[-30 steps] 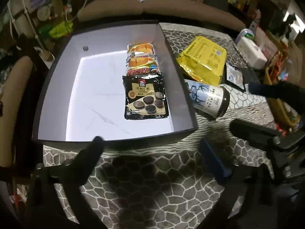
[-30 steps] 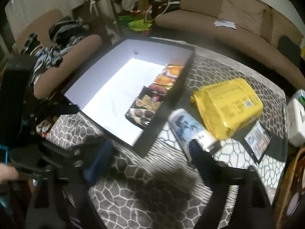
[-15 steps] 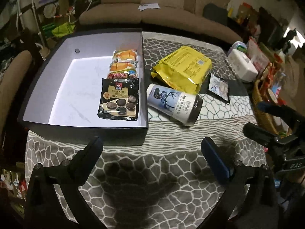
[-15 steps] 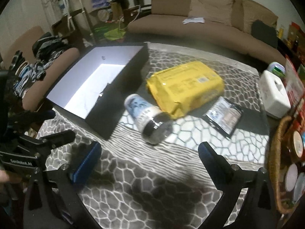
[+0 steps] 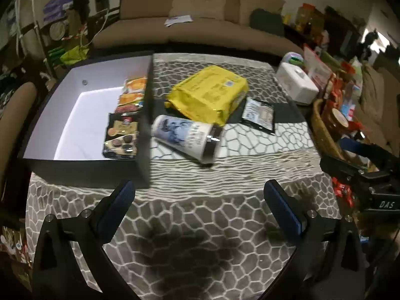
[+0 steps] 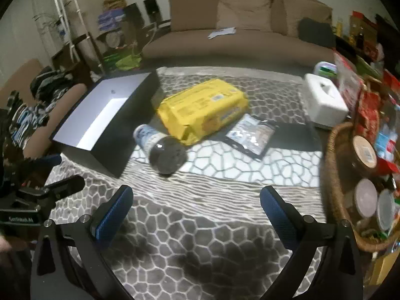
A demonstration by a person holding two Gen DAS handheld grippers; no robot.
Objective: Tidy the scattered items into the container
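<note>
Drifting right, both claws left the box.

Bare patterned tablecloth lies open ahead of both spread grippers, nothing on it up to the tipped canister. The black box walls off the left; its floor is free left of the snack packets. The yellow bag touches the canister behind. A wicker basket crowds the right edge.
</note>
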